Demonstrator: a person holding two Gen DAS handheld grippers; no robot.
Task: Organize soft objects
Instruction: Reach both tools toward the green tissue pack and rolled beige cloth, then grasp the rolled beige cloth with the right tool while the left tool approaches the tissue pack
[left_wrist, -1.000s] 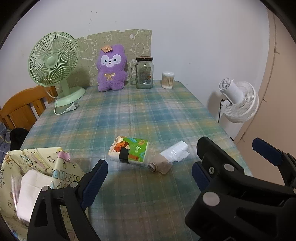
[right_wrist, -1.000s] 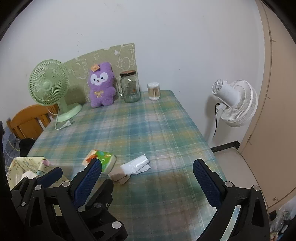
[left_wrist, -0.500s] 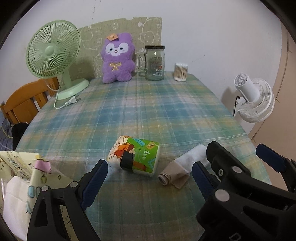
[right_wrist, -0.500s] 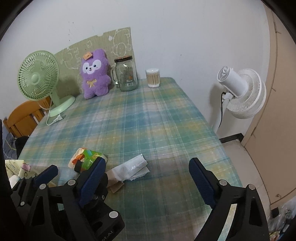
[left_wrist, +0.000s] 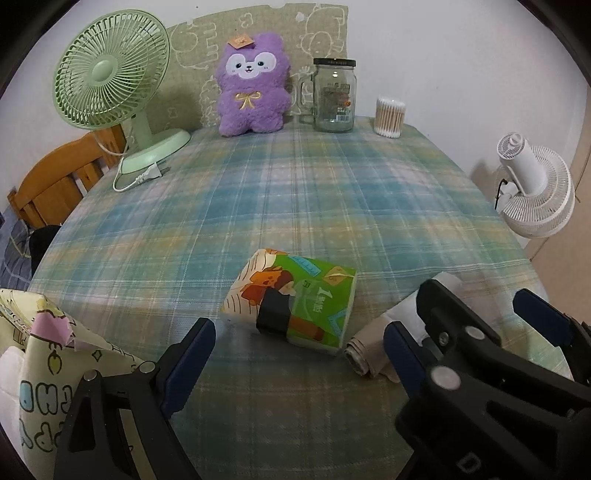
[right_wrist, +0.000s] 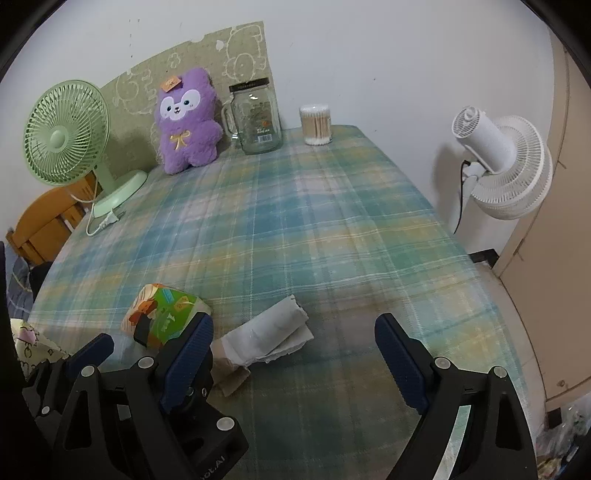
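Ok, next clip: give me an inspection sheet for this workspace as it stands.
Surface: plaid tablecloth covers the table.
Job's things: tissue pack, rolled cloth bundle beside it; printed fabric bag at near left.
Clutter: purple plush, glass jar, cotton swab tub, green fan.
Grippers: left gripper and right gripper open, holding nothing.
Cables: green fan's plug lies loose.
Surroundings: white fan, wooden chair.

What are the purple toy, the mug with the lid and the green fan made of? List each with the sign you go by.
Purple toy: plush fabric, going by its fuzzy, matte pile.
Lidded mug: clear glass by the look of it, see-through with bright glints; the dark lid could be metal or plastic.
Green fan: probably plastic, with a smooth, evenly pale-green grille and base.
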